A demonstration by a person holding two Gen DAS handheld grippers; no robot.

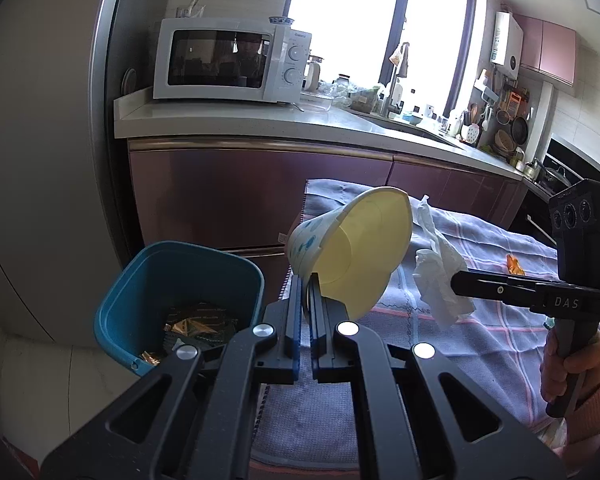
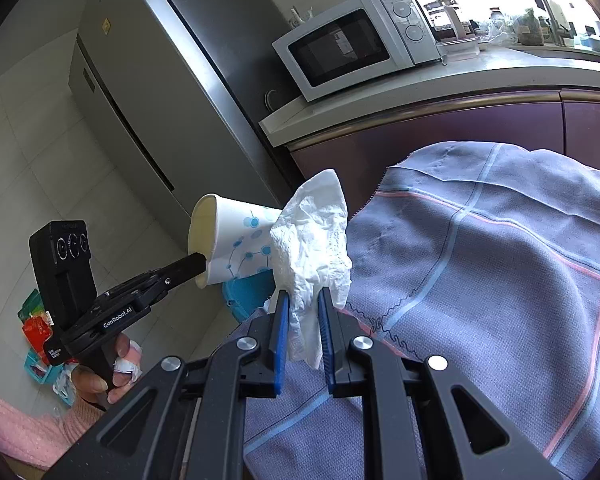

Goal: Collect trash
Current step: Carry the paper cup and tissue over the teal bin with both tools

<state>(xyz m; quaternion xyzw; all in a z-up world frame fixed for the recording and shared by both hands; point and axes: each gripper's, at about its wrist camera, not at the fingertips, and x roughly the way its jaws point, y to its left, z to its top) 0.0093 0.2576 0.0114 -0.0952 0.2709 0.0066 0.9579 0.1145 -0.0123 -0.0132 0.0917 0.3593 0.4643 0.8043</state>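
Left gripper (image 1: 306,292) clamped on paper cup (image 1: 352,248) rim, tilted toward bin (image 1: 180,300) at eight o'clock; right gripper (image 2: 304,312) pinching tissue (image 2: 312,236) (likely next in).

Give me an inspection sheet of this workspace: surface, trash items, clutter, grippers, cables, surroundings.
Surface: checked grey-blue cloth covers the table.
Job's things: paper cup held by its rim, tipped on its side; crumpled tissue held up off the cloth; blue bin beside the table, wrappers already inside.
Clutter: small orange scrap lying on the cloth.
Grippers: left gripper, jaws shut on the cup's rim; right gripper, jaws shut on the tissue.
Cables: nothing seen.
Surroundings: microwave on the kitchen counter, fridge beside it, coloured packets on the floor.
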